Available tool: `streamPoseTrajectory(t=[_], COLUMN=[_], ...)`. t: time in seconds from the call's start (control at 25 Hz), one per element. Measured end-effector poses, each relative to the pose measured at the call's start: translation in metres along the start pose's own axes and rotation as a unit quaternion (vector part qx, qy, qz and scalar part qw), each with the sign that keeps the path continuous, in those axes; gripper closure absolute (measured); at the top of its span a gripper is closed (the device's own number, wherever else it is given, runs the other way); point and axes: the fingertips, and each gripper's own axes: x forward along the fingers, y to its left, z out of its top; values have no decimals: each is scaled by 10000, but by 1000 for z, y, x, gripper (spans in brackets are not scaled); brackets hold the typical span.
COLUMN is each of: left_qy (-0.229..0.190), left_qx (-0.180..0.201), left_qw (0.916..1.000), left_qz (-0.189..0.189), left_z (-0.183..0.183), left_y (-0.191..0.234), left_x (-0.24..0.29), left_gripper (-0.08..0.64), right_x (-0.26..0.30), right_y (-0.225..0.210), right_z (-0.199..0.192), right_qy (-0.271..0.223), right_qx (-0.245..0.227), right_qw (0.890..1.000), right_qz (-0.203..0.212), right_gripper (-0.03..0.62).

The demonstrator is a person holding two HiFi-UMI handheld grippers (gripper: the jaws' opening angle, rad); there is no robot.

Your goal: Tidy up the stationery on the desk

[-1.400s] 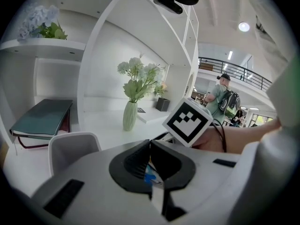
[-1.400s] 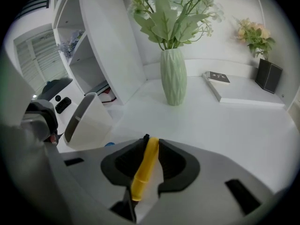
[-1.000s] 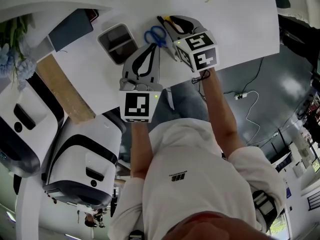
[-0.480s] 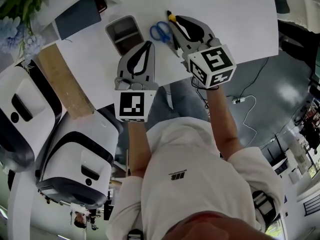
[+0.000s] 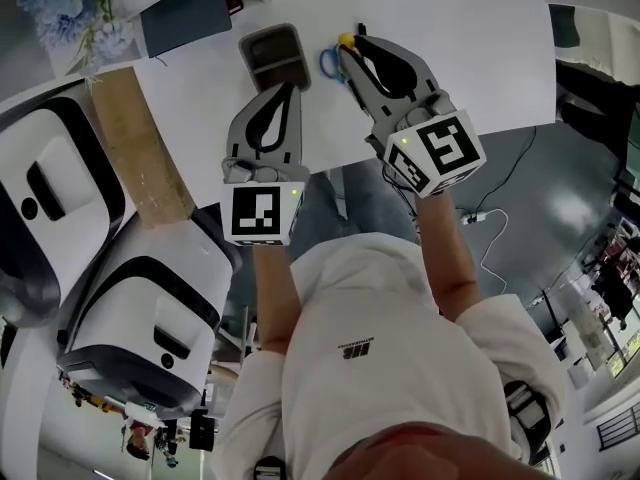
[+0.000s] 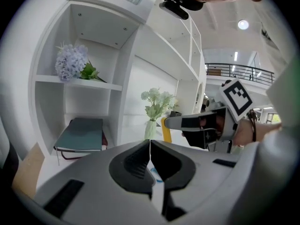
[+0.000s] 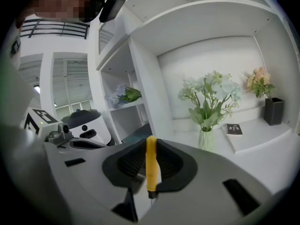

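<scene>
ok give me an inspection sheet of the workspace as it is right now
surface: white desk, no spills seen
job's things: grey tray; blue scissors beside it; yellow pen lifted
clutter: cardboard strip at the desk's left end
grippers: left tongs together, empty; right tongs clamped on the yellow pen
cables: white cable on the floor
surroundings: shelves with flower vase and teal book; white machines beside the desk

I see my right gripper (image 7: 151, 171) clamped on a yellow pen (image 7: 151, 156) standing upright between its jaws, with a vase of flowers (image 7: 205, 138) beyond.
</scene>
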Motion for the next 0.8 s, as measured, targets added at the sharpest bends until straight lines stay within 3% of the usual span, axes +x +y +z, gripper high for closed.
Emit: streamPoseTrajectory(t=[0.48,0.8], left_qy=[-190,-169], left_qx=[-128,-236], left_qw=[9985,9969], left_qz=[494,727], left_z=[5,-4], left_y=[34,51], left_x=[-31,-41], left_gripper=[560,560], right_x=[29,58], right_y=[71,89], right_z=[38,17], right_qy=[-580,-440], right_qx=[-456,-503], right_qw=[9935,9917], right_qz=[861,1097], right_gripper=[538,538])
